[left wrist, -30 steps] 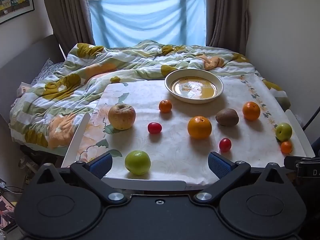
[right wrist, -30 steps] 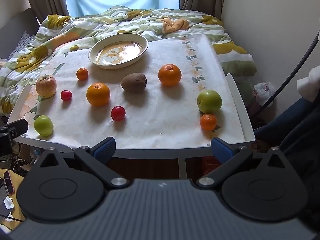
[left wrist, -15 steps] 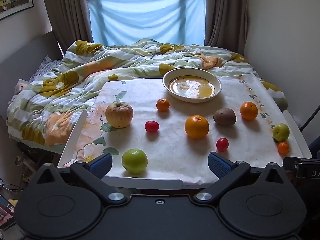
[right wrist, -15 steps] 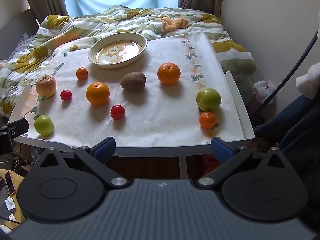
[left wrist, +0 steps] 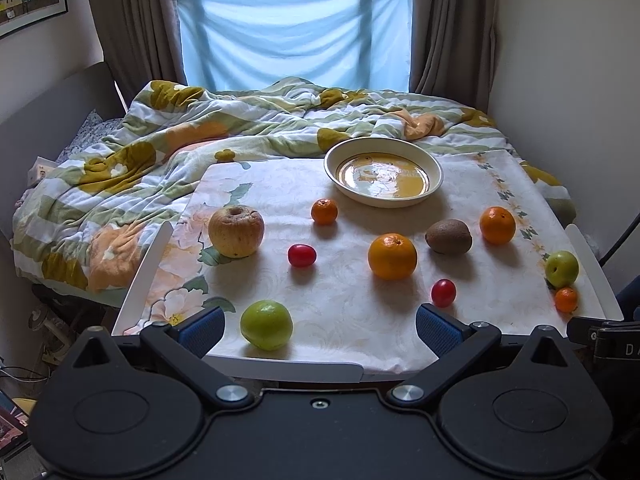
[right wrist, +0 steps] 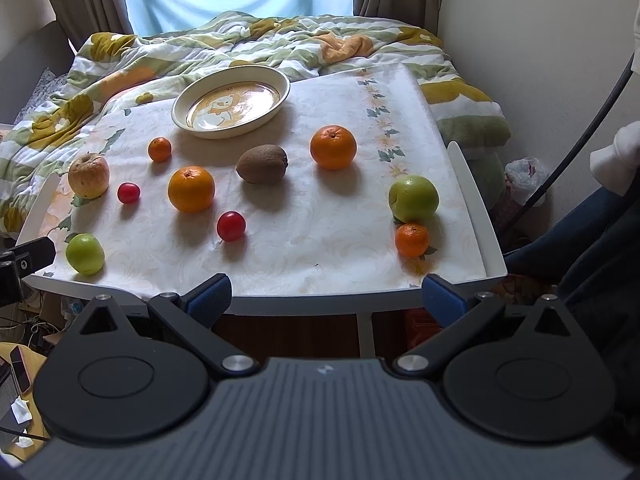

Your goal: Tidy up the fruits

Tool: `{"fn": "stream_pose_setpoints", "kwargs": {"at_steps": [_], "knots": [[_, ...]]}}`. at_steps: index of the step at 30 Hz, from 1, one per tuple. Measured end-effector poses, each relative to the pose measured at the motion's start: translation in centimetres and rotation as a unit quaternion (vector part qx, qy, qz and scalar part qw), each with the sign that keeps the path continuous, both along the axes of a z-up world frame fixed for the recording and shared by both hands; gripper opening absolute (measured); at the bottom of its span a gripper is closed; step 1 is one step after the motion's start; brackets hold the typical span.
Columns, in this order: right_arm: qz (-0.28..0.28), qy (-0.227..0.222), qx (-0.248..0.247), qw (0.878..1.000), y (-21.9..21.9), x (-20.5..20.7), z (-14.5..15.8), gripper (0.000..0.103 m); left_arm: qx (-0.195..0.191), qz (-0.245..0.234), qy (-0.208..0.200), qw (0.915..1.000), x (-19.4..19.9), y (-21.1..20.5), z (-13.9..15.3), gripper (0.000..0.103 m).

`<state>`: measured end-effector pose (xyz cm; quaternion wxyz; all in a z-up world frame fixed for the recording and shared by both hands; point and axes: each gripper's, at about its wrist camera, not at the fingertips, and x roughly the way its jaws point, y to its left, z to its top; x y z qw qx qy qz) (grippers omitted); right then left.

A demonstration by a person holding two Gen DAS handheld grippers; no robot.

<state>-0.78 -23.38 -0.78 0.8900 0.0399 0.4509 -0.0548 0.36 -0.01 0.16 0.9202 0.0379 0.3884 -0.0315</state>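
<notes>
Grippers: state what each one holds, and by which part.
Nothing is held. The left gripper and right gripper are both open and empty, short of the table; all fruit lies on it.

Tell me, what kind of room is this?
Most likely a bedroom. A rumpled flowered quilt covers a bed behind the small table holding the fruit, and brown curtains frame a window at the back.

Both wrist views over shared table [left wrist: 280, 368]
</notes>
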Motion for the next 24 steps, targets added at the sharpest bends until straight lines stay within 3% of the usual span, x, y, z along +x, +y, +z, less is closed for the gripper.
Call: {"fn": "stream_pose_setpoints", "kwargs": {"at_steps": [24], "knots": [[0.002, 0.001, 0.003, 1.000, 0.10, 0.50, -0.13, 0.103, 0.003, 0.004, -0.003, 1.0000, 0.22, -0.09, -0.05, 0.103]]}}
